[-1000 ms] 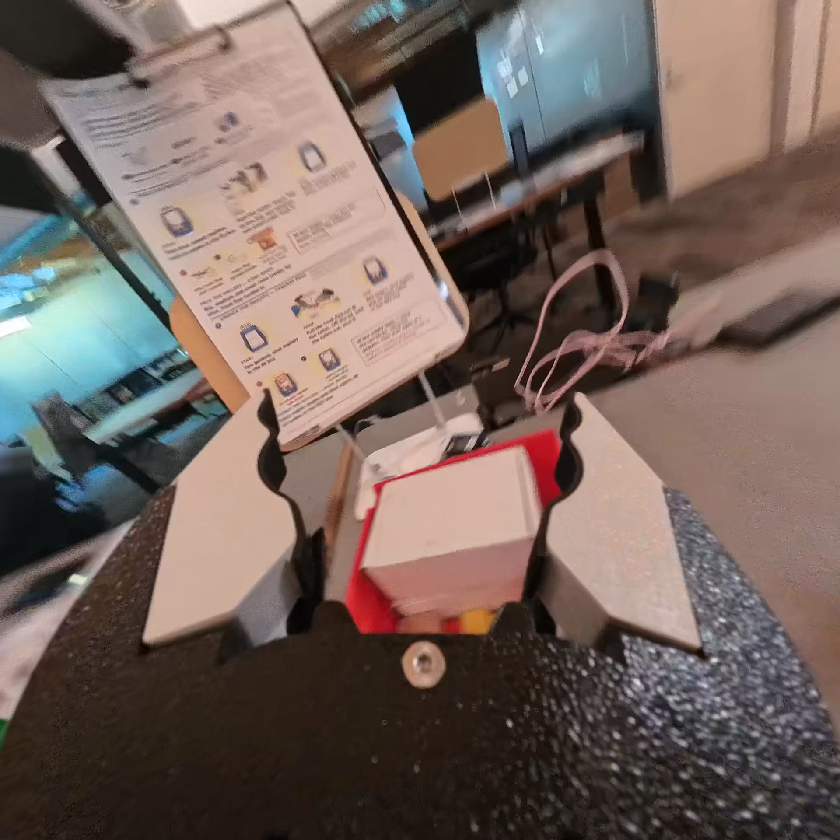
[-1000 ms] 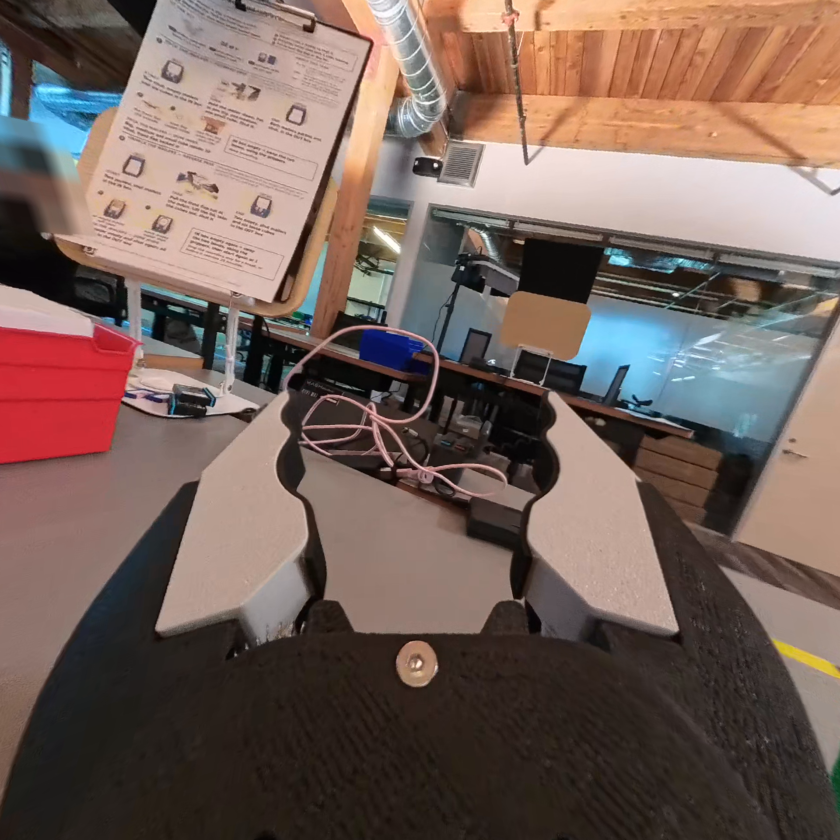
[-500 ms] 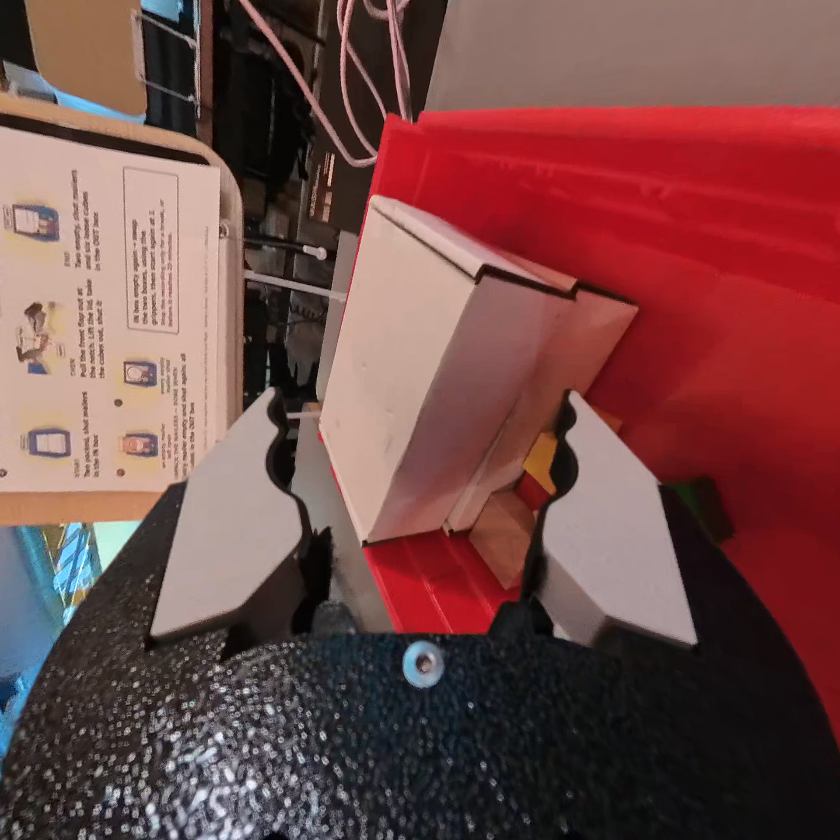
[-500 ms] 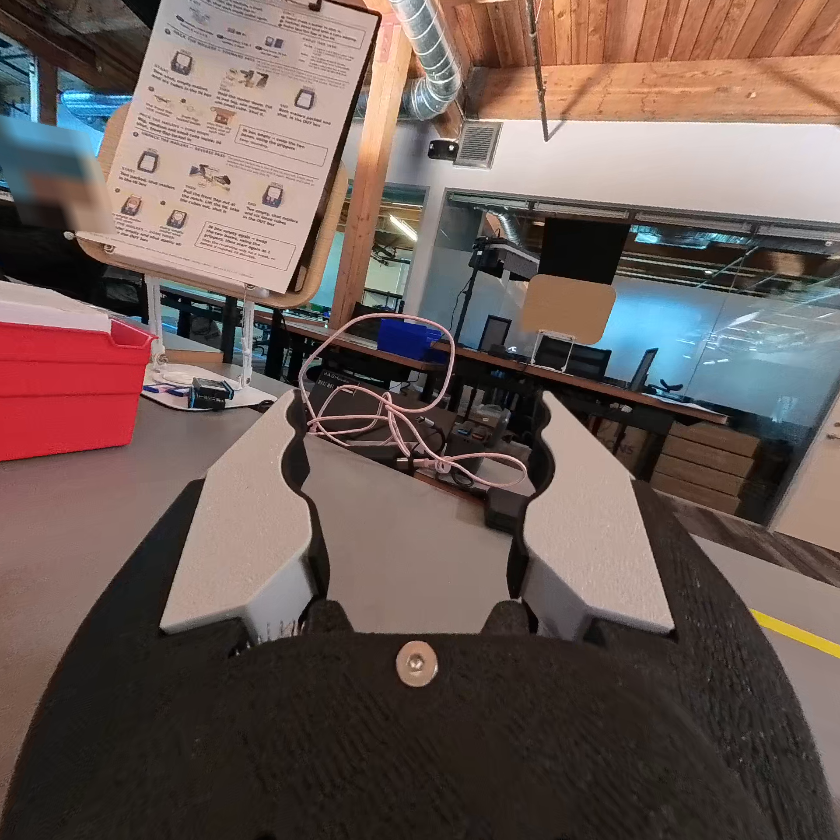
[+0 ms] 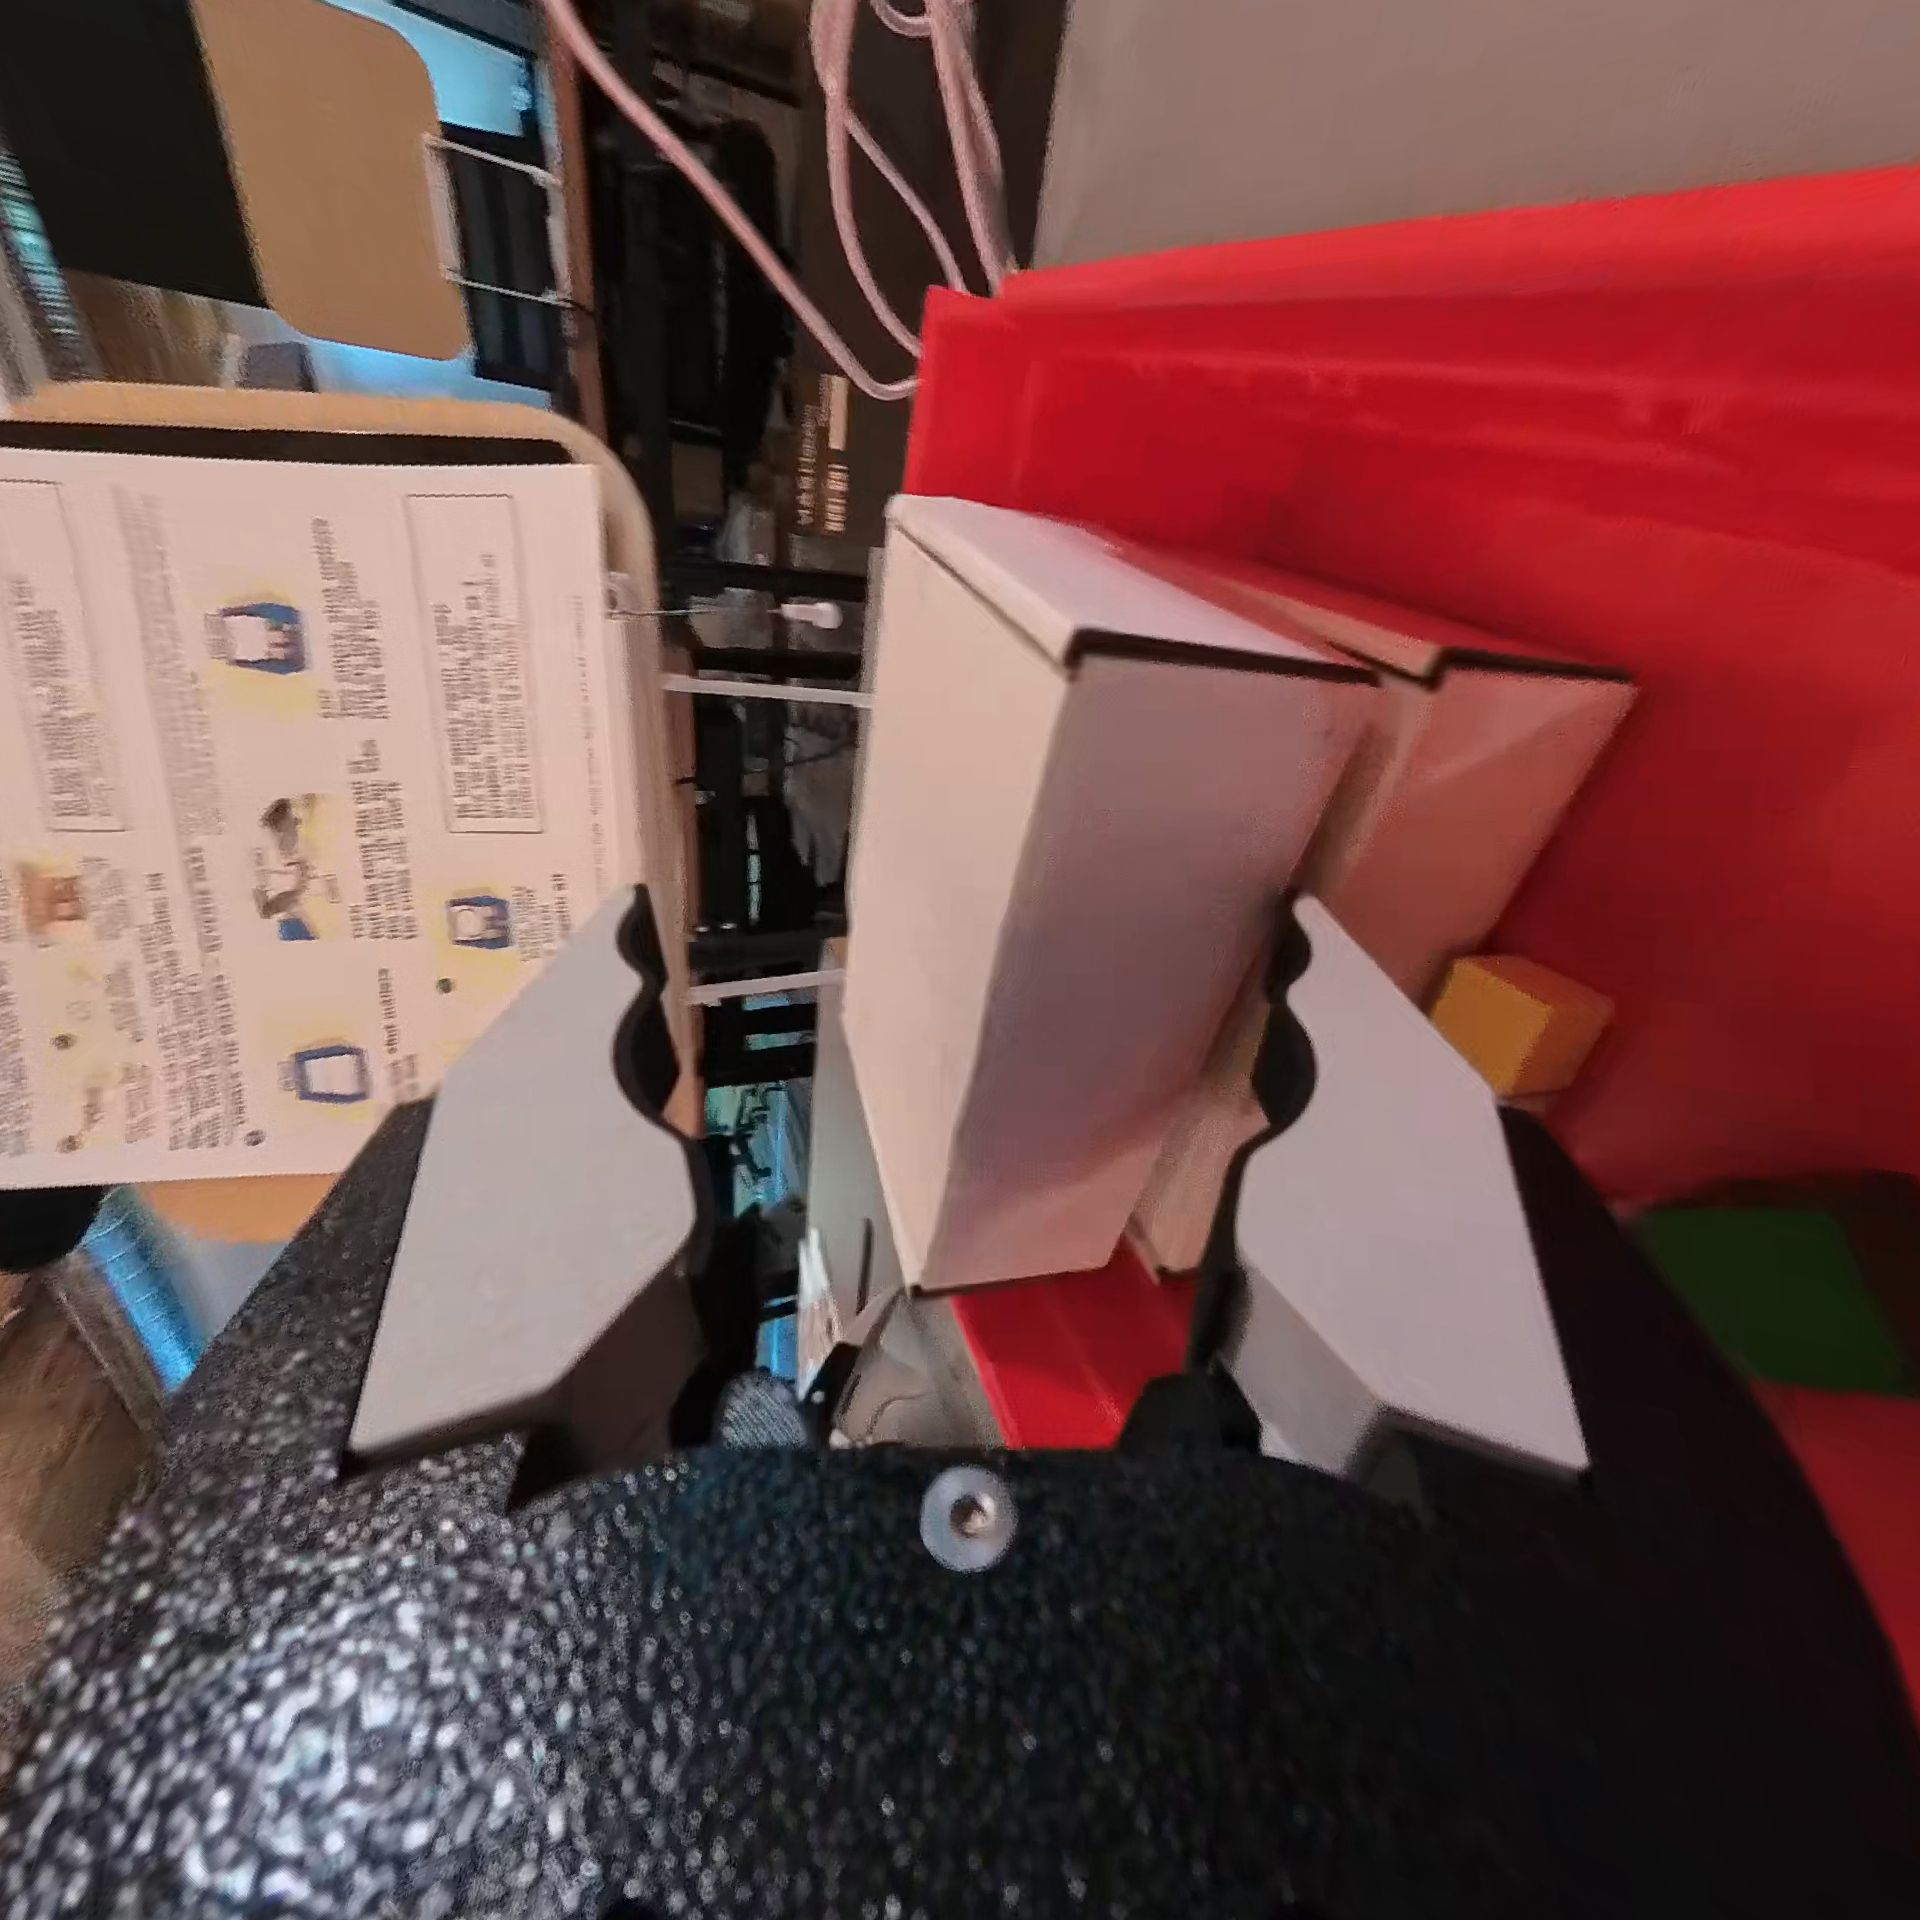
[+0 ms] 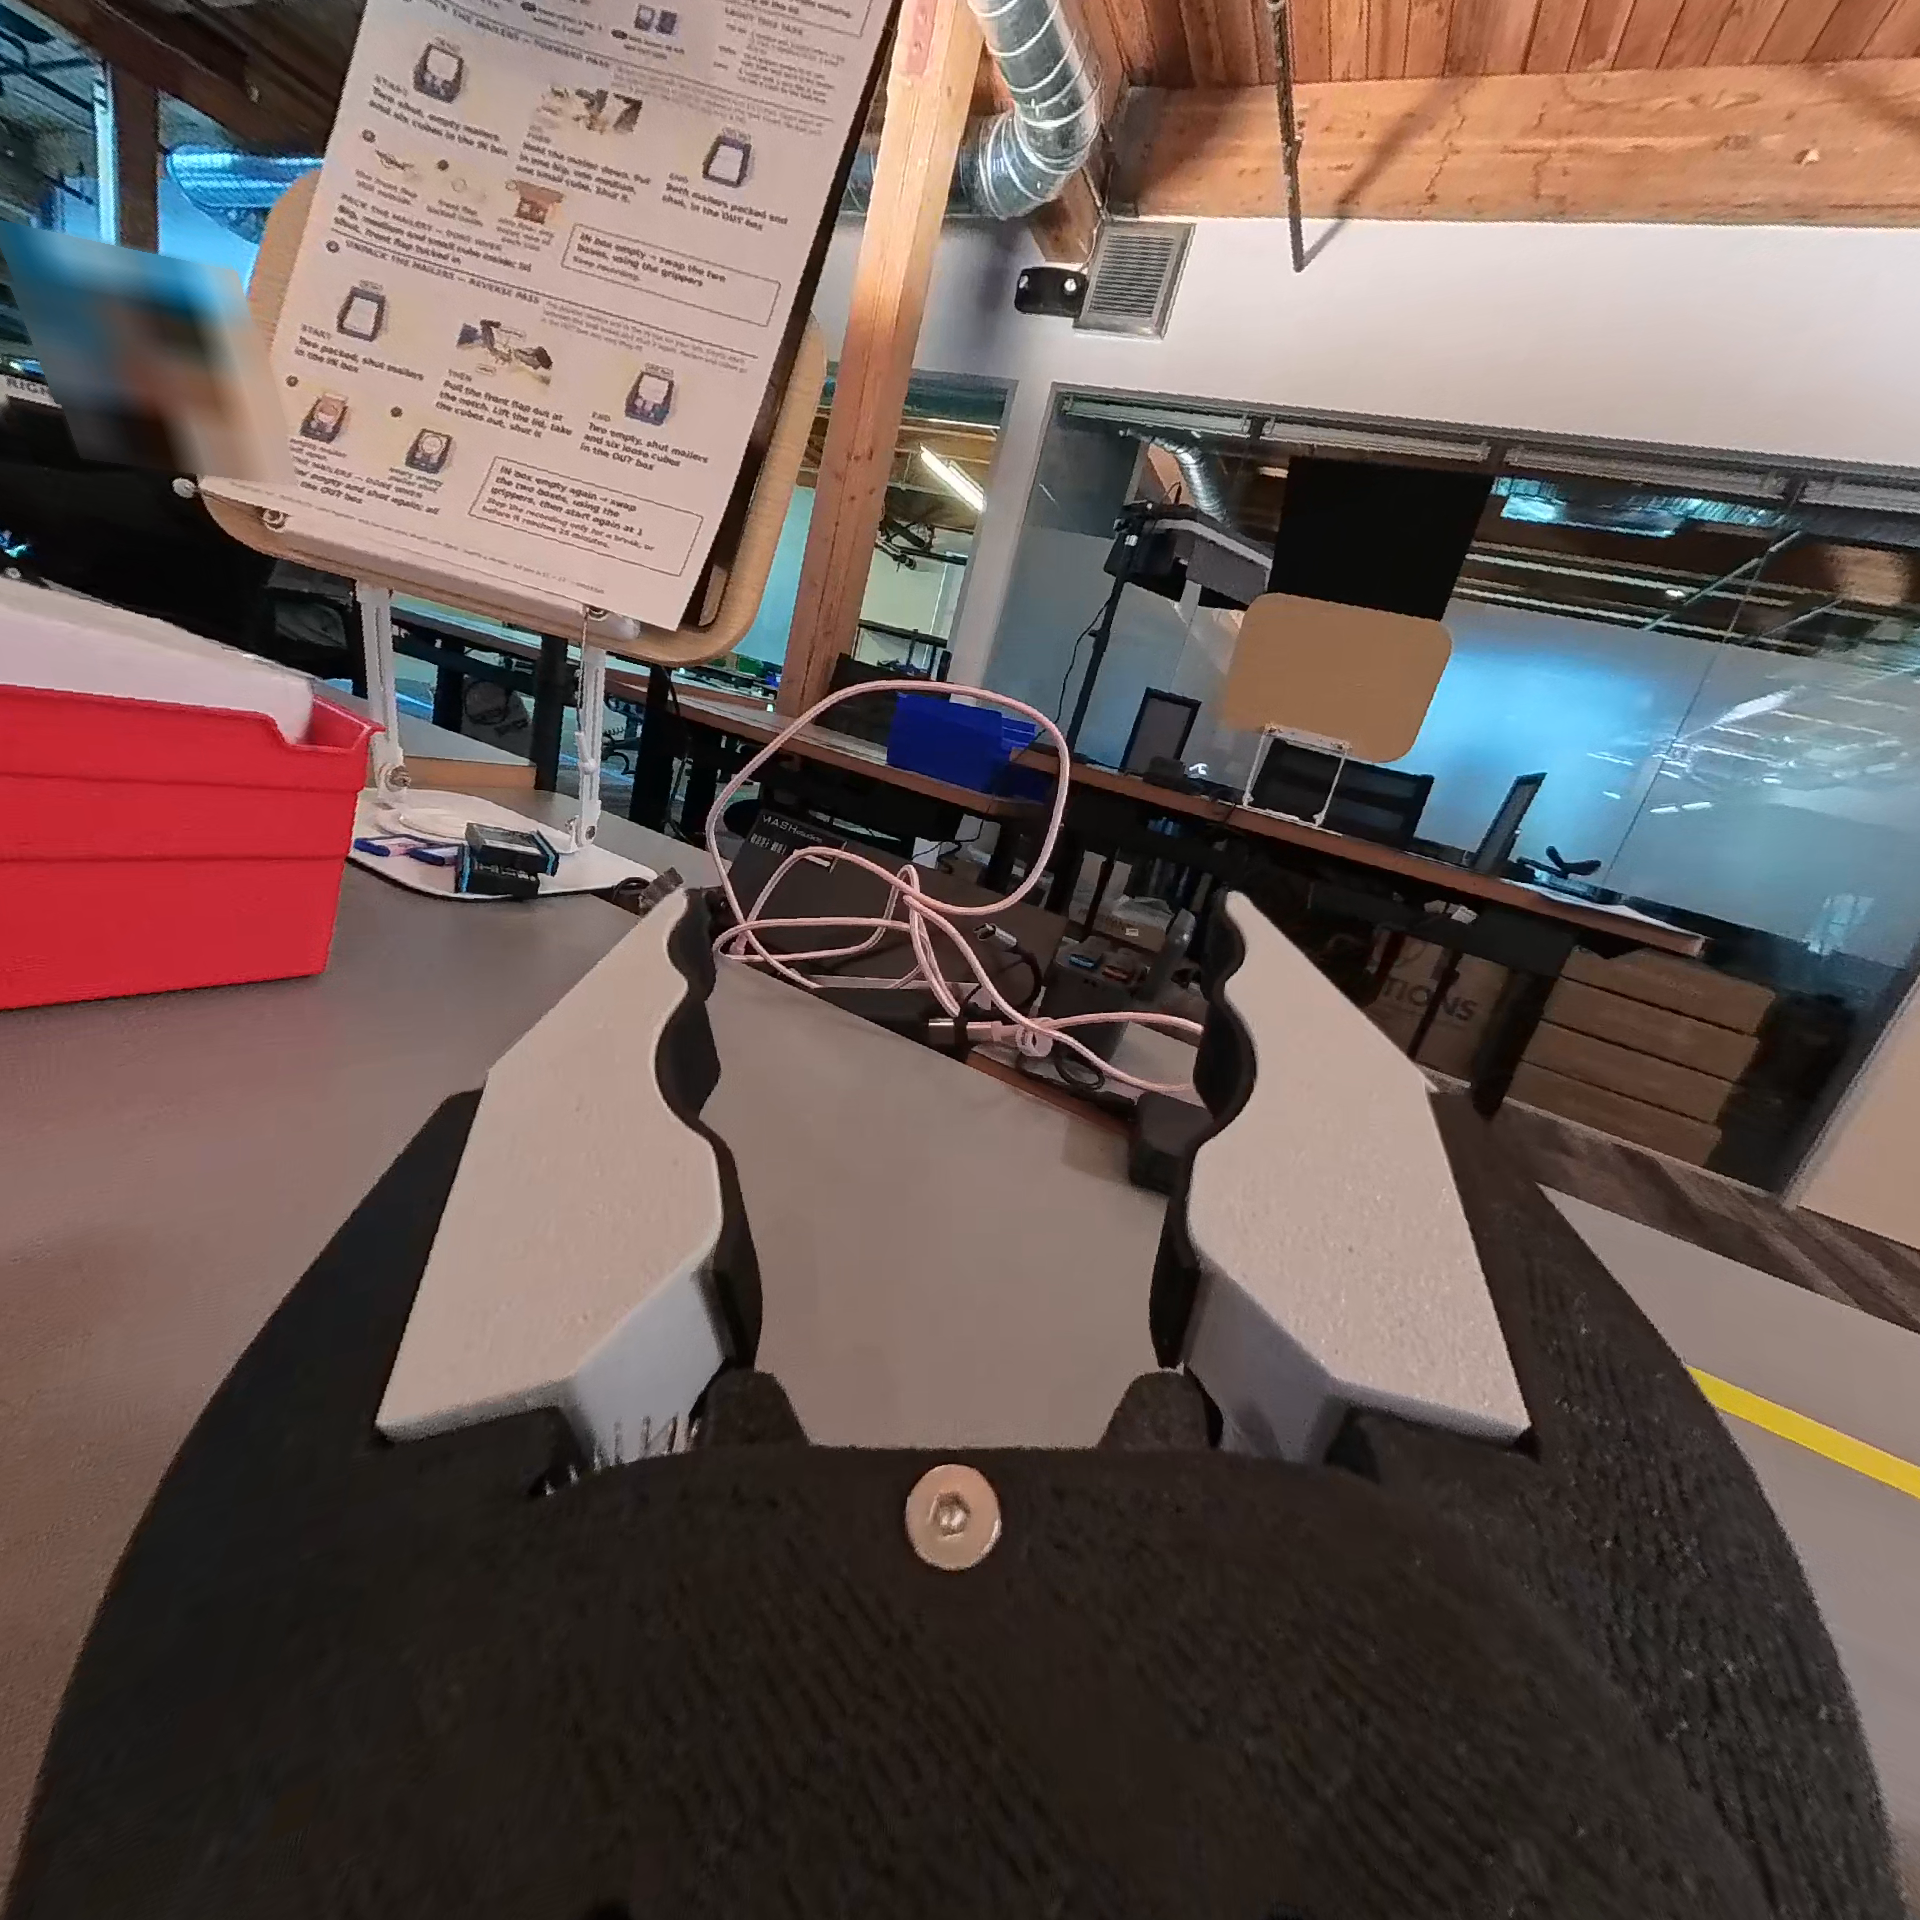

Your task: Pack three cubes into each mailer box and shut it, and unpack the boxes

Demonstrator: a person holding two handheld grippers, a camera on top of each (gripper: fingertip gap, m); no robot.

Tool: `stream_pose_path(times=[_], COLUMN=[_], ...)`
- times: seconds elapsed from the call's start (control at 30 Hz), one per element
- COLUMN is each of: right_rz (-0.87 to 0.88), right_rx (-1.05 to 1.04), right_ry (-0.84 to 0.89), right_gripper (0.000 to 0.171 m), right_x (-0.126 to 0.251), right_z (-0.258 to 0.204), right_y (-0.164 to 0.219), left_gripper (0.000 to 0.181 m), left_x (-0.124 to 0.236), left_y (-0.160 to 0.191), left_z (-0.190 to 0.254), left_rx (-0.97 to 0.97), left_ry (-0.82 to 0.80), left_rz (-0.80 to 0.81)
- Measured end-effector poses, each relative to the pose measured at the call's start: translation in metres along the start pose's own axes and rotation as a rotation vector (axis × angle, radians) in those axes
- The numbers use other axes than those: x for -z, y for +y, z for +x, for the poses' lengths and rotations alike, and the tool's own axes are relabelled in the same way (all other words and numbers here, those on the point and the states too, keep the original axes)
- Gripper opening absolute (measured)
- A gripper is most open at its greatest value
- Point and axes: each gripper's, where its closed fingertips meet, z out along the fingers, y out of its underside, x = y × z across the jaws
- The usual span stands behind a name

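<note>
Open-plan workshop office: desks point(image 6: 1299, 831), exposed ducting point(image 6: 1029, 114).

bin point(image 5: 1455, 436) red | mailers point(image 5: 1039, 883) white | cubes yellow point(image 5: 1522, 1018), green point(image 5: 1787, 1299)

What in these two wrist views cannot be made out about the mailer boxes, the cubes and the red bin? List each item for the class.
- Contents of the two white mailer boxes: both shut, left wrist view.
- Cube count: only a yellow cube and a green cube show; the left hand-held gripper and the boxes hide the rest.
- Inside of the red bin: right wrist view looks at its outer wall.
</note>
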Motion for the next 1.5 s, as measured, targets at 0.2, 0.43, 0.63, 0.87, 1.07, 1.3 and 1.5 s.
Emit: stream_pose_path(times=[0.2, 0.43, 0.63, 0.87, 1.07, 1.3, 1.5], right_rz=[-0.007, -0.013, -0.019, -0.032, -0.034, -0.021, 0.013], right_rx=[0.0, -0.002, -0.007, -0.008, -0.01, -0.02, -0.022], right_ry=[-0.007, -0.014, -0.016, -0.022, -0.017, -0.004, 0.033], right_gripper=[0.092, 0.091, 0.089, 0.087, 0.084, 0.081, 0.078], right_x=[-0.001, -0.002, -0.002, -0.003, -0.003, -0.001, 0.002], right_z=[-0.001, -0.003, -0.003, -0.004, -0.002, 0.002, 0.012], right_y=[0.001, 0.002, 0.004, 0.006, 0.007, 0.005, -0.001], left_gripper=[0.118, 0.105, 0.099, 0.076, 0.065, 0.063, 0.063], left_x=[0.004, 0.01, -0.005, -0.027, -0.022, 0.029, 0.079], left_y=[-0.004, -0.003, 0.019, 0.033, 0.035, 0.016, -0.082], left_z=[-0.008, -0.021, -0.021, -0.011, -0.017, -0.064, -0.093], left_rx=[-0.048, -0.114, -0.093, -0.206, -0.223, -0.178, -0.09], left_ry=[-0.114, -0.383, -0.381, -0.298, -0.342, -0.498, -0.589], left_rz=[0.038, 0.038, -0.074, -0.175, -0.202, -0.212, -0.06])
